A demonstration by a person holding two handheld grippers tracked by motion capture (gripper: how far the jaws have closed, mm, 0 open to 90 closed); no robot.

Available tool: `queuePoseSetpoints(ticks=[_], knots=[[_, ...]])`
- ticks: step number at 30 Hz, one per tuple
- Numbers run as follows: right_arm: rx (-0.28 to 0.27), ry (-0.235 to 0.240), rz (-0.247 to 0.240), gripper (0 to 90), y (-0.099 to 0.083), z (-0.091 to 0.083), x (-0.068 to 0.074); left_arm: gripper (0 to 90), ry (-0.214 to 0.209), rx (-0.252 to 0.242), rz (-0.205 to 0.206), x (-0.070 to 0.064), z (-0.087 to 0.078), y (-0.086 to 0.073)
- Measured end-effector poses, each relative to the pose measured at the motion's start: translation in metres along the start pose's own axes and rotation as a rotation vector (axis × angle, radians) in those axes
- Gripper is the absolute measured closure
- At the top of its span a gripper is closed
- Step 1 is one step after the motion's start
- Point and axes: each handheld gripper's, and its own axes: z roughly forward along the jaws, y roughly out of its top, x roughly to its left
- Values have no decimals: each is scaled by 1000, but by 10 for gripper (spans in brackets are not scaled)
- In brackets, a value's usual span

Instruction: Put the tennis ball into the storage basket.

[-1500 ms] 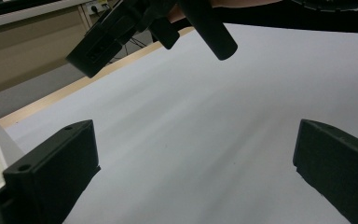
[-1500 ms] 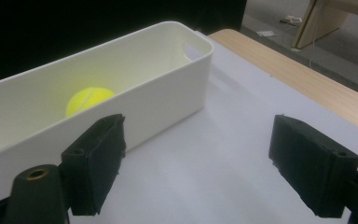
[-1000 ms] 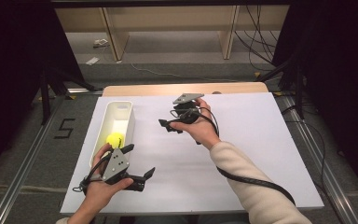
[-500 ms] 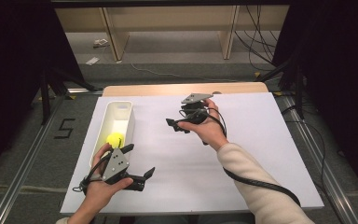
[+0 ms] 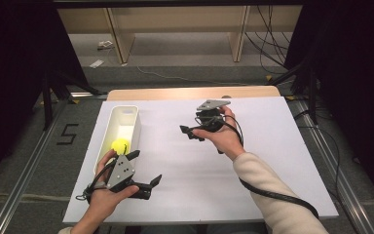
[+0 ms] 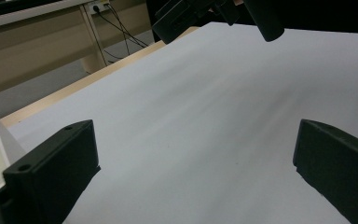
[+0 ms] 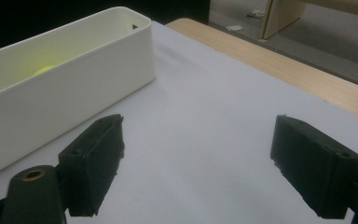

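Left gripper [image 5: 148,168], right gripper [image 5: 189,132]: both spread wide, empty. Yellow ball [image 5: 120,145] in white bin [image 5: 127,111] beside left gripper. Likely between steps; next target unclear.

One white bin [image 5: 121,127] sits beside the left tongs [image 5: 145,170], with one yellow ball [image 5: 120,145] inside. Two tongs are held over one white worktop [image 5: 272,146]; the right tongs [image 5: 190,132] hover mid-sheet. Two hands hold them.

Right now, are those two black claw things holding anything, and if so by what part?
Nothing. The left gripper and right gripper both stand open over the white sheet.
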Motion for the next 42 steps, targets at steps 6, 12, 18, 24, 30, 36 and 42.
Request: queuePoseSetpoints(ticks=[6,12,18,24,30,36,42], knots=[[0,-7,-2,179,-2,-5,-3,0,2,-1,-1,0,0,0],[2,-16,9,178,-6,-10,-6,0,3,-2,-1,1,0,0],[-2,-27,16,178,-9,-17,-10,0,4,-2,-1,0,0,0],[0,-41,28,177,-15,-24,-16,0,4,-2,-2,0,0,0],[-2,-51,38,176,-19,-29,-21,0,4,-2,-3,1,0,0],[-3,-65,42,176,-22,-36,-25,0,5,-2,-3,1,0,0],[-5,-79,46,176,-25,-43,-29,0,6,-3,-4,1,0,0]])
